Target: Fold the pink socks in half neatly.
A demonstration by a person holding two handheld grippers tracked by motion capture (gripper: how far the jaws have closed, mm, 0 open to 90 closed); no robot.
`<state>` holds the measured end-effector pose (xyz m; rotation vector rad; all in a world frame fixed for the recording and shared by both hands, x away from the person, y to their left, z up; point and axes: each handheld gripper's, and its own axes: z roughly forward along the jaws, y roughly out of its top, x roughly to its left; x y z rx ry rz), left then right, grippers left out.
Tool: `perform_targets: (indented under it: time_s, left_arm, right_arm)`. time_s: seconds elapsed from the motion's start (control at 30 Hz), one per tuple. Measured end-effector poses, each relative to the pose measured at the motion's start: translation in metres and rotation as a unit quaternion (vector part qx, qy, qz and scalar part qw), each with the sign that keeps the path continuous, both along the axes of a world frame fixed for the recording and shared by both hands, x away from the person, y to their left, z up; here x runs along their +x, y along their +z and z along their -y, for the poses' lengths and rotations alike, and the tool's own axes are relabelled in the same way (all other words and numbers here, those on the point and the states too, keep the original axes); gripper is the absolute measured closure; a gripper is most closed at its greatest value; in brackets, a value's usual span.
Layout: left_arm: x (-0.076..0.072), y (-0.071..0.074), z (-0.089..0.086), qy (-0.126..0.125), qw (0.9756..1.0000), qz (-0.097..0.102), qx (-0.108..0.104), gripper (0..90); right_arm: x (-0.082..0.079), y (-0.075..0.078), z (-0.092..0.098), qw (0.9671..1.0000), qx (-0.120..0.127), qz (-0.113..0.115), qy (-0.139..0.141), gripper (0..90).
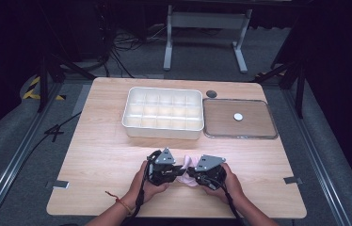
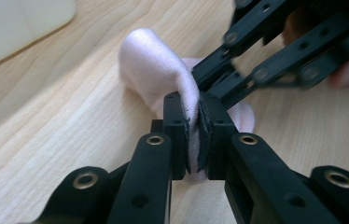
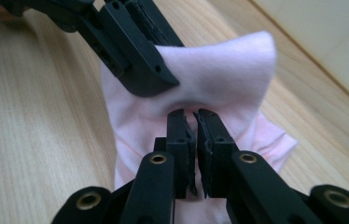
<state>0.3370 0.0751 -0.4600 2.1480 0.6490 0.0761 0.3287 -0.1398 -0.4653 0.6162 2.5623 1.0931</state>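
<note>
Fingers of both grippers pinch one pink sock (image 3: 219, 74).

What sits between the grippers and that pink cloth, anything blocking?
Nothing visible. The left gripper and right gripper are each shut directly on the soft pale pink fabric piece, near the front of the light wooden table. The white compartment tray stands apart, farther back.
</note>
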Motion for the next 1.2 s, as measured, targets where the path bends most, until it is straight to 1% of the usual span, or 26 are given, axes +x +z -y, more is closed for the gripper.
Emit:
perform_targets:
  time_s: [0.1, 0.17, 0.23, 0.3, 0.37, 0.4, 0.43, 0.5, 0.57, 0.67, 0.73, 0.8, 0.83, 0.9, 0.93, 0.97, 1.03, 1.07, 1.13, 1.2]
  left_arm:
    - [0.0, 0.001, -0.001, 0.003, 1.0, 0.002, 0.003, 82.8]
    - [0.0, 0.001, -0.001, 0.002, 1.0, 0.003, 0.005, 82.6]
    - [0.001, 0.001, -0.001, 0.001, 1.0, 0.005, 0.007, 82.3]
    - [0.001, 0.002, 0.0, 0.0, 0.9999, 0.008, 0.013, 81.6]
    - [-0.001, 0.002, 0.004, -0.002, 0.9997, 0.016, 0.019, 79.8]
    - [-0.001, 0.002, 0.005, -0.004, 0.9996, 0.018, 0.022, 79.1]
    - [-0.002, 0.003, 0.008, -0.003, 0.9995, 0.024, 0.022, 78.9]
    - [-0.003, 0.004, 0.012, -0.008, 0.9986, 0.038, 0.036, 78.8]
    - [-0.005, 0.005, 0.014, -0.011, 0.9979, 0.045, 0.044, 78.5]
    - [-0.006, 0.006, 0.017, -0.013, 0.9967, 0.055, 0.057, 78.4]
    - [-0.007, 0.006, 0.017, -0.01, 0.9965, 0.058, 0.06, 79.1]
    - [-0.006, 0.006, 0.016, -0.006, 0.9963, 0.059, 0.062, 79.9]
    - [-0.005, 0.006, 0.015, -0.006, 0.9962, 0.058, 0.064, 80.0]
    - [-0.004, 0.006, 0.015, -0.006, 0.9967, 0.054, 0.06, 80.2]
    - [-0.004, 0.006, 0.015, -0.005, 0.9967, 0.052, 0.061, 80.2]
    - [-0.003, 0.006, 0.015, -0.008, 0.9962, 0.057, 0.065, 80.2]
    - [-0.003, 0.007, 0.017, -0.01, 0.9962, 0.057, 0.066, 80.2]
    - [-0.003, 0.008, 0.017, -0.011, 0.9959, 0.056, 0.07, 80.2]
    - [-0.004, 0.008, 0.02, -0.015, 0.9955, 0.061, 0.071, 79.9]
    - [-0.005, 0.009, 0.022, -0.017, 0.995, 0.065, 0.073, 79.6]
  right_arm:
    - [-0.001, 0.007, 0.011, 0.9999, 0.009, 0.004, -0.003, 83.6]
    - [-0.002, 0.009, 0.019, 1.0, -0.001, 0.004, -0.009, 83.5]
    - [-0.002, 0.006, 0.024, 0.9999, -0.003, -0.007, -0.007, 82.8]
    - [-0.003, 0.001, 0.024, 0.9998, -0.016, -0.012, -0.003, 82.7]
    - [-0.003, -0.003, 0.021, 0.9995, -0.024, -0.019, 0.003, 82.9]
    - [-0.004, -0.004, 0.019, 0.9994, -0.028, -0.018, 0.006, 83.3]
    - [-0.004, -0.004, 0.017, 0.9994, -0.028, -0.02, 0.006, 83.6]
    - [-0.004, -0.005, 0.015, 0.9994, -0.026, -0.019, 0.006, 84.0]
    - [-0.004, -0.005, 0.014, 0.9995, -0.028, -0.017, 0.003, 84.0]
    - [-0.003, -0.006, 0.014, 0.9996, -0.023, -0.019, 0.002, 83.9]
    - [-0.003, -0.006, 0.014, 0.9997, -0.018, -0.018, 0.004, 82.7]
    - [-0.002, -0.003, 0.016, 0.9998, -0.012, -0.016, 0.005, 81.2]
    - [-0.002, 0.0, 0.018, 0.9999, -0.006, -0.011, 0.002, 80.5]
    - [-0.001, 0.004, 0.023, 0.9999, 0.001, -0.011, -0.003, 80.1]
    - [0.0, 0.005, 0.026, 0.9999, 0.0, -0.013, -0.007, 79.9]
    - [0.001, 0.004, 0.028, 0.9998, -0.003, -0.016, -0.01, 79.8]
    - [0.003, -0.001, 0.031, 0.9994, -0.006, -0.032, -0.013, 80.0]
    - [0.003, -0.003, 0.031, 0.9993, -0.008, -0.034, -0.011, 80.1]
    - [0.004, -0.004, 0.03, 0.9991, -0.005, -0.04, -0.013, 80.6]
    - [0.004, -0.006, 0.028, 0.9991, 0.0, -0.04, -0.011, 81.2]
